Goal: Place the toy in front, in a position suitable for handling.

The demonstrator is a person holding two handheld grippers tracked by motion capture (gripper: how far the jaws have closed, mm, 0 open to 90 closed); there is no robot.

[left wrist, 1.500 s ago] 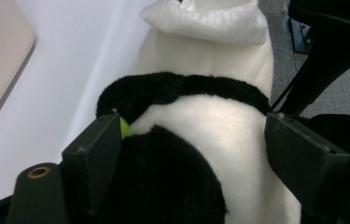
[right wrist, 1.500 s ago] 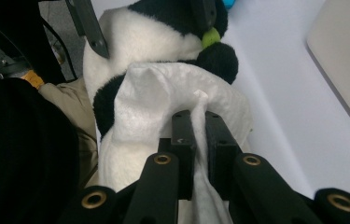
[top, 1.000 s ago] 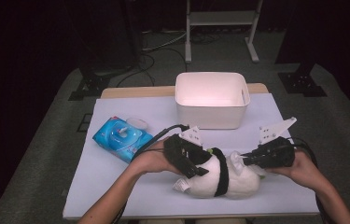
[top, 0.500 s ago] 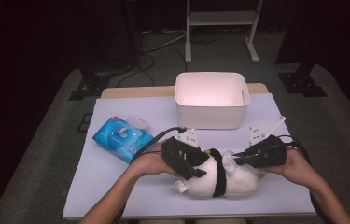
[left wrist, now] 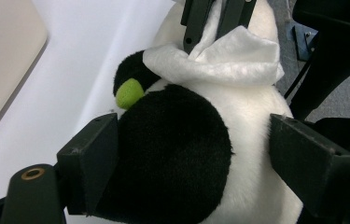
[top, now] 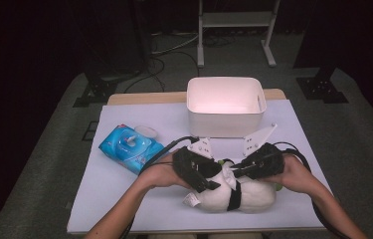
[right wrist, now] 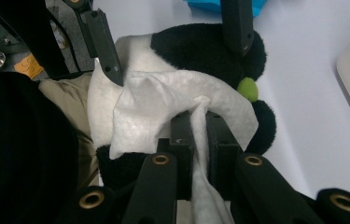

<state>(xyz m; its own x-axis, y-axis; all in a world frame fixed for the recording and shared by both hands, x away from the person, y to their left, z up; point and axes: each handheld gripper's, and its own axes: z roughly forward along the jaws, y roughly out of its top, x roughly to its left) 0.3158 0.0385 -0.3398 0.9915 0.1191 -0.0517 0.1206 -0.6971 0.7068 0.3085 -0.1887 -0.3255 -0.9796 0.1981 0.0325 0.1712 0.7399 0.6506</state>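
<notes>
While I watch from the high view, I log a black-and-white plush toy (top: 233, 195) lying on the near part of the tabletop (top: 124, 199), in front of the white bin (top: 226, 104). Left claw (top: 209, 184): jaws spread wide around the toy's black patch, left jaw against the fur, right jaw's contact unclear. Right claw (right wrist: 199, 125): jaws pinched tight on a white wipe (right wrist: 163, 109) draped over the toy. Blue wipes pack (top: 130, 147): well left of the toy
</notes>
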